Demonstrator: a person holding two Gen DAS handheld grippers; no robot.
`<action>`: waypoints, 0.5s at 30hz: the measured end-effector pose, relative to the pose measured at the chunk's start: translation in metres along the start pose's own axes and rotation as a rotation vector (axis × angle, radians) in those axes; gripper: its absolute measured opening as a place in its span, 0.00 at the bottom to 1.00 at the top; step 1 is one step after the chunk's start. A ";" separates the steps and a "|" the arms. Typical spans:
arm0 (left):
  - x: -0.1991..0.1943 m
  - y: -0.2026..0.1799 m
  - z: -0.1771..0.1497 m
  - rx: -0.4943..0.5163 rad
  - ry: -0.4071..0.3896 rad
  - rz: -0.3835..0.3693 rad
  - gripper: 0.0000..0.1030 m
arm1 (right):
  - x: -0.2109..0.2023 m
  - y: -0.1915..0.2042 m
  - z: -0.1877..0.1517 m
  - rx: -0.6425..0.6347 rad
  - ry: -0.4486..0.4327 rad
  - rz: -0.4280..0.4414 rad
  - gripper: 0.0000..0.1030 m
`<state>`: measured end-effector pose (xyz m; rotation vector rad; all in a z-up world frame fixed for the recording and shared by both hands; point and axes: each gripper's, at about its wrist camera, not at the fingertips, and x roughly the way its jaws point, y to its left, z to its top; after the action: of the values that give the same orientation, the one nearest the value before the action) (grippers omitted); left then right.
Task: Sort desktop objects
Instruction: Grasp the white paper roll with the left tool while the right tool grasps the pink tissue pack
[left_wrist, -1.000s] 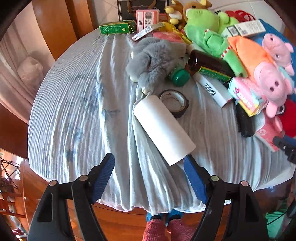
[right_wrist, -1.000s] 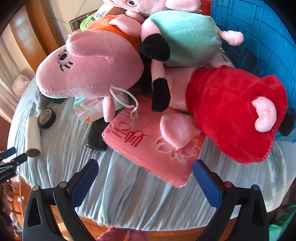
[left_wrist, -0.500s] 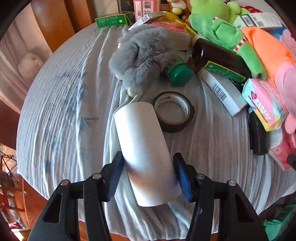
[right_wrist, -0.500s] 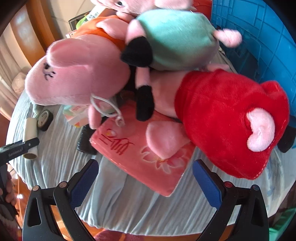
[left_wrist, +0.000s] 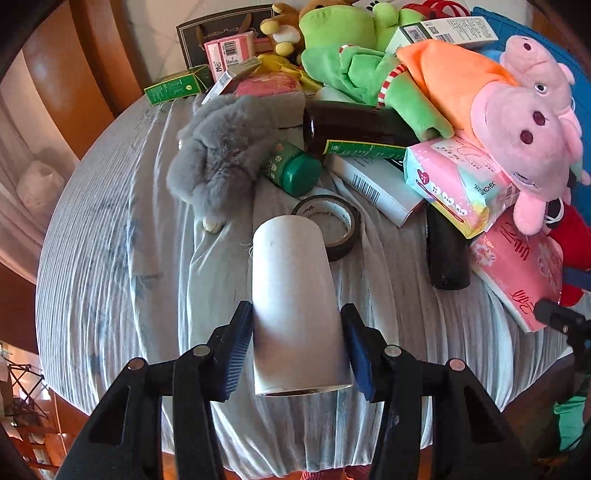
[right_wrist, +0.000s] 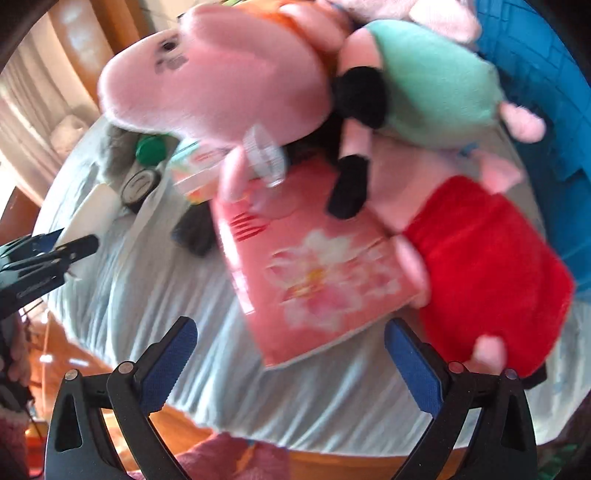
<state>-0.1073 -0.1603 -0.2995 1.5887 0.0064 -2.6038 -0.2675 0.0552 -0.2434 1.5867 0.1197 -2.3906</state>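
Only our left view showed the left claw (left_wrist: 297, 345) closing around the roll (left_wrist: 295, 306) beside the tape (left_wrist: 330, 225); our right claw (right_wrist: 290, 363) gaped, empty.

Both wrist cams look steeply down, close over tabletop (left_wrist: 110, 229); shared: white roll (left_wrist: 295, 314), tape ring (right_wrist: 138, 184), pink pack (right_wrist: 325, 273).

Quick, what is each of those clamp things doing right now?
Left gripper: jaws closing around the white paper roll; pads at its sides, firm grip unclear.
Right gripper: open, holding nothing, above the pink packet.
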 end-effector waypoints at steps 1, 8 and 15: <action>0.003 -0.001 0.001 0.000 0.011 0.008 0.46 | 0.000 -0.006 0.005 0.008 -0.009 -0.007 1.00; 0.020 0.028 0.000 -0.051 0.077 0.024 0.45 | 0.024 0.002 0.028 -0.081 -0.009 0.022 1.00; 0.022 0.033 0.001 -0.074 0.083 0.010 0.45 | 0.032 0.021 0.018 -0.113 0.057 0.038 1.00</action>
<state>-0.1154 -0.1951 -0.3173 1.6659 0.0995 -2.4968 -0.2898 0.0251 -0.2643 1.5912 0.2297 -2.2689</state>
